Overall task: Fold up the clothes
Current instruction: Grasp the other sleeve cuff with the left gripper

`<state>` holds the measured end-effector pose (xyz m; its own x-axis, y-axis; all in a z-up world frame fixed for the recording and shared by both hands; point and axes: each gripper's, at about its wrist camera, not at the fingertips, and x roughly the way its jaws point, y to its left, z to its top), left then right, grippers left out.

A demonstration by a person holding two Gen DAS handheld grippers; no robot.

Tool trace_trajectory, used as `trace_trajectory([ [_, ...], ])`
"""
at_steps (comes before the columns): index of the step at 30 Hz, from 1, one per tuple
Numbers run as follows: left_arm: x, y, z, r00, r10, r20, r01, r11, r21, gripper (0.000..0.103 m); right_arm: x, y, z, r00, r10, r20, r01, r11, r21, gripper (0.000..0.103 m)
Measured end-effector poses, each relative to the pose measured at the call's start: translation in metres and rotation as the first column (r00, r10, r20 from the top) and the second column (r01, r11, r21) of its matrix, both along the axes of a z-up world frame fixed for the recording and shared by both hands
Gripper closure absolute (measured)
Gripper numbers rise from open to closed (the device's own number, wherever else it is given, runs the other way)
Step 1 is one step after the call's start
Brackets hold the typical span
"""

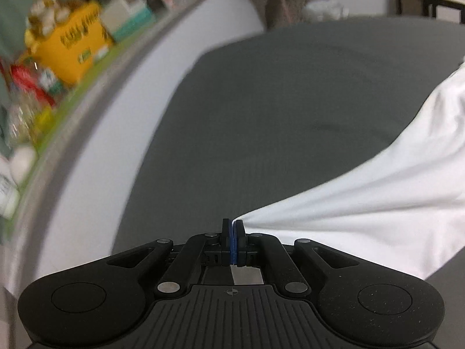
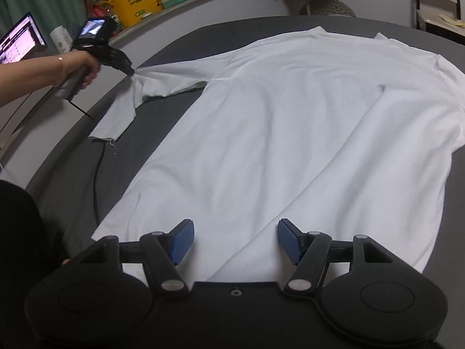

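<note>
Black right tool (image 2: 235, 241) agape, soft white shirt (image 2: 290, 133), ribbed grey mat (image 2: 180, 43)

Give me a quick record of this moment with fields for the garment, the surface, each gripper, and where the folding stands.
garment: white long-sleeved shirt, spread mostly flat, one sleeve pulled out sideways
surface: dark grey ribbed mat on a table
left gripper: shut on the sleeve fabric, lifting it off the mat
right gripper: open, blue pads apart above the shirt's near hem, holding nothing
background: yellow box on a cluttered shelf
fold progress: no fold visible on the body yet
</note>
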<state>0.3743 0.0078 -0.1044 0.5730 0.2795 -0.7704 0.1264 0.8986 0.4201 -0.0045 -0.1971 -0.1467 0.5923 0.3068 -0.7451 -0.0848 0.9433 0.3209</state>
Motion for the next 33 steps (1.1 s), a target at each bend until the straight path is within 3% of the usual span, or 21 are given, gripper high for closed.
trace_trajectory([
  [4,0.012,0.027,-0.023,0.995,0.094,-0.017,-0.093,0.994,0.055,0.103,0.007,0.001,-0.004,1.0,-0.002,-0.021,0.003,1.0,0.016,0.04],
  [5,0.013,0.038,-0.023,0.994,0.109,-0.019,-0.109,0.994,0.008,0.103,0.008,0.001,-0.005,1.0,-0.003,-0.025,0.003,1.0,0.018,0.04],
  [7,0.01,0.056,-0.019,0.994,0.107,-0.029,-0.11,0.981,-0.161,0.103,0.009,0.0,-0.007,0.999,-0.006,-0.031,0.006,1.0,0.02,0.04],
  [9,0.001,0.072,-0.015,0.998,0.042,-0.056,-0.059,0.935,-0.349,0.103,0.009,0.001,-0.006,0.999,-0.005,-0.032,0.005,1.0,0.021,0.04],
  [10,-0.005,0.078,-0.012,0.998,0.016,-0.066,-0.043,0.907,-0.418,0.103,0.009,0.002,-0.005,1.0,-0.002,-0.03,0.003,1.0,0.021,0.04],
  [11,-0.013,0.082,-0.011,0.997,0.008,-0.081,-0.042,0.898,-0.439,0.1,0.009,0.003,-0.004,1.0,0.001,-0.028,0.0,1.0,0.022,0.04],
  [14,-0.042,0.091,-0.006,0.996,-0.033,-0.077,-0.007,0.879,-0.477,0.07,0.006,0.005,-0.003,1.0,0.008,-0.027,-0.007,1.0,0.028,0.04],
  [15,-0.054,0.094,-0.004,0.997,-0.041,-0.058,0.008,0.876,-0.482,0.042,0.005,0.005,-0.003,1.0,0.009,-0.028,-0.008,0.999,0.031,0.04],
  [16,-0.066,0.097,-0.002,0.998,-0.049,-0.04,0.023,0.873,-0.487,0.022,0.004,0.005,-0.003,1.0,0.009,-0.029,-0.009,0.999,0.032,0.04],
  [17,-0.076,0.1,-0.002,0.998,-0.057,-0.026,0.036,0.867,-0.497,0.021,0.003,0.006,-0.003,1.0,0.01,-0.029,-0.009,0.999,0.033,0.04],
  [20,-0.1,0.104,-0.011,0.996,-0.067,-0.055,0.029,0.856,-0.516,0.021,0.0,0.008,-0.001,1.0,0.008,-0.026,-0.007,1.0,0.031,0.04],
  [22,-0.114,0.101,-0.021,0.996,-0.057,-0.064,0.022,0.889,-0.458,0.025,-0.001,0.01,0.001,1.0,0.006,-0.021,-0.005,1.0,0.027,0.04],
  [23,-0.117,0.1,-0.026,0.995,-0.065,-0.081,0.021,0.89,-0.456,0.033,-0.002,0.01,0.001,1.0,0.004,-0.019,-0.004,1.0,0.026,0.04],
  [24,-0.12,0.099,-0.031,0.992,-0.073,-0.098,0.021,0.891,-0.454,0.054,-0.003,0.01,0.002,1.0,0.003,-0.016,-0.002,1.0,0.025,0.04],
  [26,-0.128,0.097,-0.036,0.993,-0.071,-0.091,0.024,0.896,-0.444,0.06,-0.004,0.009,0.003,1.0,-0.005,-0.014,0.005,1.0,0.019,0.04],
  [28,-0.135,0.095,-0.036,0.991,-0.105,-0.081,0.057,0.889,-0.455,0.103,-0.005,0.008,0.003,1.0,-0.013,-0.012,0.013,1.0,0.013,0.04],
  [31,-0.137,0.09,-0.027,0.989,-0.133,-0.07,0.09,0.893,-0.441,0.103,-0.005,0.005,0.002,0.999,-0.03,-0.019,0.03,0.999,0.011,0.04],
  [33,-0.138,0.098,-0.016,0.992,-0.108,-0.063,0.078,0.928,-0.364,0.103,-0.004,0.002,0.0,0.999,-0.044,-0.025,0.044,0.999,0.018,0.04],
])
